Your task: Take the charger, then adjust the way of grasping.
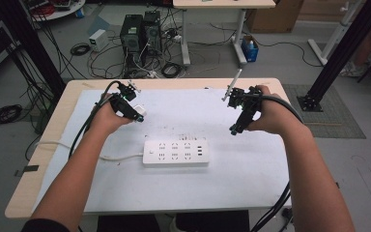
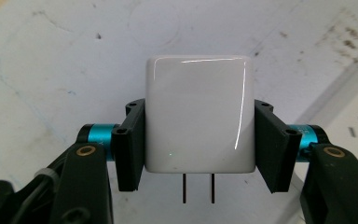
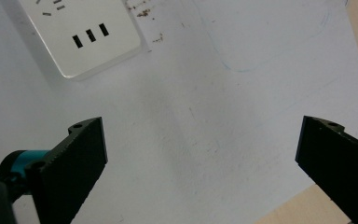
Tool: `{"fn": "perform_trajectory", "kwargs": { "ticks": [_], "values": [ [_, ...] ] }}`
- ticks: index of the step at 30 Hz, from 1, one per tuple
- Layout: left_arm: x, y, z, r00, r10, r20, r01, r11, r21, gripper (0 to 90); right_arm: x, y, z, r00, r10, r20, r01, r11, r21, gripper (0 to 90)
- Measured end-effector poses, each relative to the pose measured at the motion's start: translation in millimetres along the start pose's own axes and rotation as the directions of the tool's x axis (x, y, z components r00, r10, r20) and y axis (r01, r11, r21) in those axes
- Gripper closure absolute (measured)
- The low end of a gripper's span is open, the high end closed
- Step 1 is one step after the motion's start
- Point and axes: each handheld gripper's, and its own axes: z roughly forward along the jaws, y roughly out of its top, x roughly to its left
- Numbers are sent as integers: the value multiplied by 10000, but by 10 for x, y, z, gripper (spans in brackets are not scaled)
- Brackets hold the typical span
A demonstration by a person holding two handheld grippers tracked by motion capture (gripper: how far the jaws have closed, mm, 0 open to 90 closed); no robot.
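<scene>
**Charger held above strip, prongs free**

Left claw (image 2: 199,135): clamped on the two side faces of a white charger (image 2: 199,114); two prongs project below, clear of the pads. Held above the surface (image 1: 251,169), at about 10 o'clock from the strip (image 1: 175,153).

Right claw (image 3: 200,163): jaws spread wide, empty, hanging at about 2 o'clock from the strip.

Strip: lies flat mid-surface, cord running off toward 9 o'clock.

Judged step: plugging in. Handling advice: keep the prongs square over one two-slot socket, descend straight, and let the right claw steady the strip's far end against sliding.
</scene>
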Motion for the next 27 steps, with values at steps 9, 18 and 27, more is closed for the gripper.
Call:
{"fn": "perform_trajectory", "kwargs": {
  "ticks": [9, 18, 27],
  "values": [
    [-273, 94, -472, 9963, 854, 22, -853, 9956, -379, 426, 63, -9, -84, 10000, -58, 52, 60, 9994, -346, 13],
    [-388, 147, -565, 9907, 1354, 143, -1350, 9904, -291, 426, 72, -24, -113, 9999, -101, 79, 104, 9990, -428, 13],
    [-419, 193, -521, 9867, 1603, 252, -1599, 9870, -160, 426, 28, -79, -149, 10000, -10, 87, 14, 9990, -439, 13]
  ]
}}
